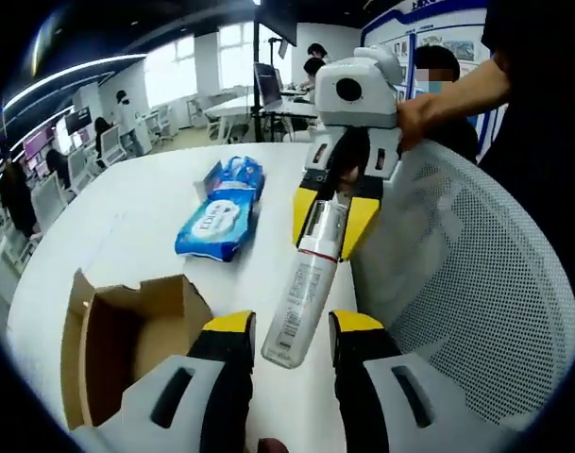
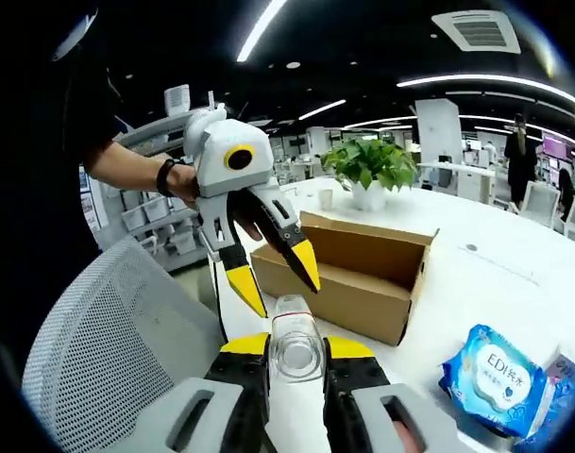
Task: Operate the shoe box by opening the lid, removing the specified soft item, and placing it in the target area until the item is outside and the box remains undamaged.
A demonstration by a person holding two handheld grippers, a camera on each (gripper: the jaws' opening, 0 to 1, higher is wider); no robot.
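Observation:
A white bottle (image 1: pixel 301 293) with a printed label hangs in the air, and my right gripper (image 1: pixel 332 225) is shut on its upper end. In the right gripper view the bottle (image 2: pixel 295 344) sits pinched between the right gripper (image 2: pixel 295 351)'s yellow-tipped jaws. My left gripper (image 1: pixel 295 326) is open, its jaws standing on either side of the bottle's lower end without pressing it. Seen from the right gripper view, the left gripper (image 2: pixel 279 283) spreads its jaws just above the bottle. The open cardboard shoe box (image 1: pixel 126 340) (image 2: pixel 363 274) rests on the white table. A blue pack of wipes (image 1: pixel 221 212) (image 2: pixel 499 377) lies outside it.
A white mesh chair (image 1: pixel 466 264) (image 2: pixel 98 321) stands close to the table edge beneath both grippers. A potted plant (image 2: pixel 367 165) and a cup (image 2: pixel 325 198) sit behind the box. A person's hand (image 1: pixel 414 118) holds the right gripper. Desks and people fill the office behind.

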